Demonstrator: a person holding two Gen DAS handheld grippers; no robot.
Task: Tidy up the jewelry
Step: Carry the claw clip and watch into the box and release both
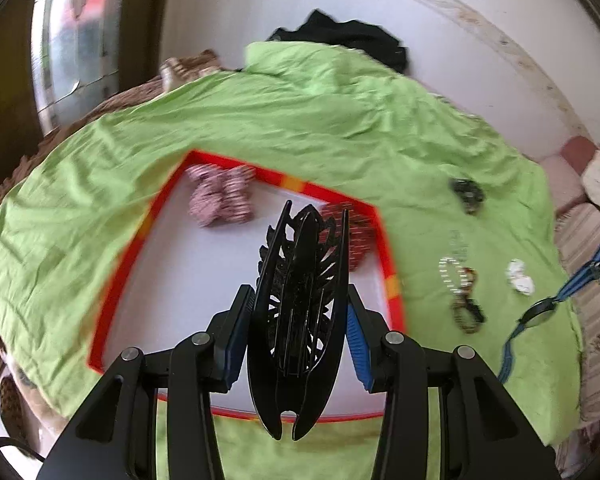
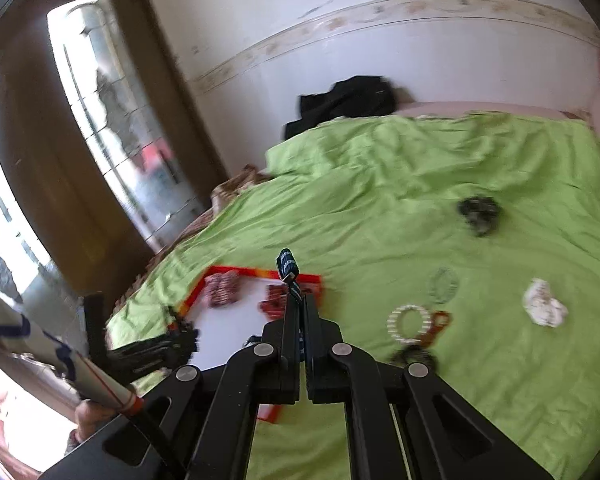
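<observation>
Black openwork hair clip [image 1: 300, 312] pinched upright between the blue pads of the left claw [image 1: 300, 320], held above the white floor of a red-rimmed tray [image 1: 388, 248] on a bed under a green sheet [image 1: 260, 120]. Inside the tray, at its far edge, pink-and-white beaded bracelets [image 1: 222, 196]; dark red beaded pieces [image 1: 358, 240] just right of the clip, partly hidden behind it. Left claw aimed forward and down over the tray's near half.

Blue striped strap [image 2: 290, 276] clamped between the pressed-together fingers of the right claw [image 2: 300, 320], its looped end poking up beyond the tips; seen from the left wrist view trailing off the bed's right edge. Right claw angled down toward the tray's right rim.

On the sheet right of the tray, well apart from it: white beaded bracelet [image 2: 410, 322] touching an amber-brown piece [image 2: 440, 322], a dark blurred bracelet [image 2: 414, 358] just nearer, a crumpled white item [image 2: 544, 304] farther right, a dark cluster [image 2: 478, 210] toward the far side. Black garment [image 2: 344, 104] against the far wall.
</observation>
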